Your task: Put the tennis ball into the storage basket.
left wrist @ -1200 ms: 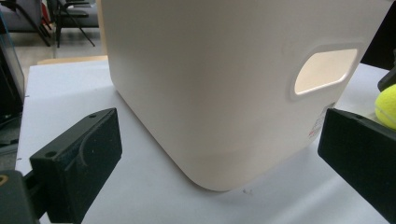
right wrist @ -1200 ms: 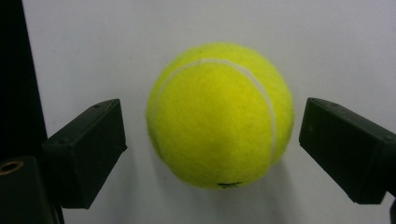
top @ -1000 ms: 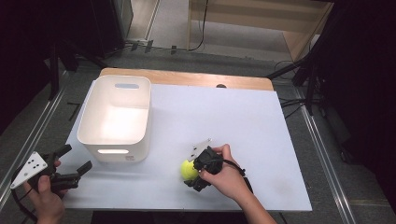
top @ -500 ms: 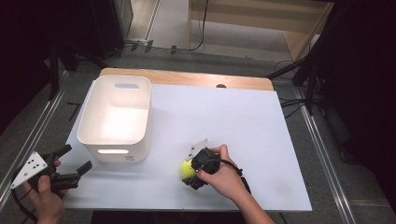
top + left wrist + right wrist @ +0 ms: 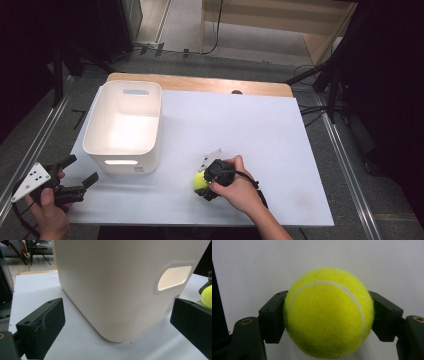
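Note:
A yellow tennis ball (image 5: 200, 181) (image 5: 328, 312) lies on the white tabletop (image 5: 260, 130) near its front edge. My right gripper (image 5: 202, 185) (image 5: 328, 315) is shut on it. Its jaws have just been closing, and both pads now press the ball's sides. My left gripper (image 5: 82, 169) (image 5: 117, 315) stands open with nothing between its jaws, at the table's front left corner. It faces the near corner of a white plastic bin (image 5: 125, 157) (image 5: 112, 277). The ball (image 5: 207, 296) peeks past the bin in the left gripper view.
The bin stands at the table's left, with a handle slot (image 5: 173, 277) in its near wall. A wooden strip (image 5: 200, 84) runs along the table's far edge. Metal rails (image 5: 345, 165) flank both sides. Bare tabletop stretches to the right and behind the ball.
The right gripper's jaws have drawn in around the tennis ball. Neither hand has shifted, and the bin and ball stay where they were.

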The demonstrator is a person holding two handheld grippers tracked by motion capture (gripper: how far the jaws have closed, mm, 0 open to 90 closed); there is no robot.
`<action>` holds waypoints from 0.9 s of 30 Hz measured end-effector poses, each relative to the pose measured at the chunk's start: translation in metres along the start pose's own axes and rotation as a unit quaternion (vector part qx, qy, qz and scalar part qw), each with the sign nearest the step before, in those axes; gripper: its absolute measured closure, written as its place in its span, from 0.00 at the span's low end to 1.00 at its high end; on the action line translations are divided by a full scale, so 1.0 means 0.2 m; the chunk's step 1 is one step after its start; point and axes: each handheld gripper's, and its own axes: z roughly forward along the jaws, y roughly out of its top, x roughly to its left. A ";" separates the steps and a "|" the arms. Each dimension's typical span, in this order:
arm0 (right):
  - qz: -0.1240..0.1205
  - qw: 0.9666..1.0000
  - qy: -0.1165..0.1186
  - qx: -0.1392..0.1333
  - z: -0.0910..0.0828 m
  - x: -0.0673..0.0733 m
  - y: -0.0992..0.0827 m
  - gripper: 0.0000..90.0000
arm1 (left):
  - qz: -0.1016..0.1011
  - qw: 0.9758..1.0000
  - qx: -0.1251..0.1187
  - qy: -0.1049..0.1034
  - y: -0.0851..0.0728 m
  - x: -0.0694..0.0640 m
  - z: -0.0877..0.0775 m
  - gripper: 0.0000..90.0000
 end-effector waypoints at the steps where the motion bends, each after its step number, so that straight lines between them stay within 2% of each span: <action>1: 0.002 1.000 0.002 -0.001 0.00 0.00 0.00 0.27 | 0.000 1.000 0.000 0.000 0.00 0.00 0.00 0.00; 16: 0.012 1.000 0.004 -0.011 -0.07 -0.04 0.00 0.27 | 0.000 1.000 -0.002 -0.002 0.00 0.00 0.00 0.00; 27: 0.005 1.000 0.006 -0.017 -0.10 -0.05 0.04 0.27 | 0.000 1.000 -0.002 -0.009 0.00 0.00 0.00 0.00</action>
